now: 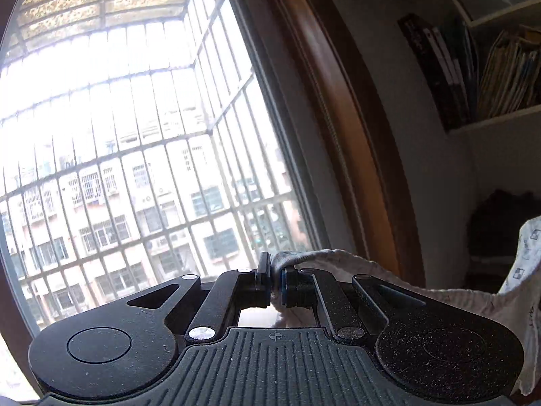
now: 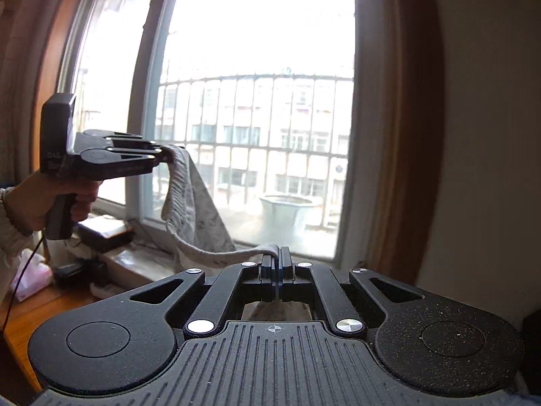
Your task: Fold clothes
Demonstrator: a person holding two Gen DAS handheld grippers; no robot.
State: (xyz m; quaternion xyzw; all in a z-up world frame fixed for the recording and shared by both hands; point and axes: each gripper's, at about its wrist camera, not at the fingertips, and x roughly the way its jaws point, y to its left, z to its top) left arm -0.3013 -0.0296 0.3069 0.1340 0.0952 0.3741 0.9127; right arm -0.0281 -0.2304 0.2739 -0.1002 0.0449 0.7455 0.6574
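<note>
Pale garment (image 2: pixel 189 196) slung between both pinching grippers, probably shorts

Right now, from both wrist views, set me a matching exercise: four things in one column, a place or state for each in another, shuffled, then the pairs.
Things:
1. left tongs
2. garment
3. books
4. person's hand

Places or states:
A. standing on a wall shelf
B. wrapped round a black handle
C. hanging slack between two grips, in front of the window
D. shut on a bunched waistband

Pairs: 1-D, 2-C, 3-A, 4-B
</note>
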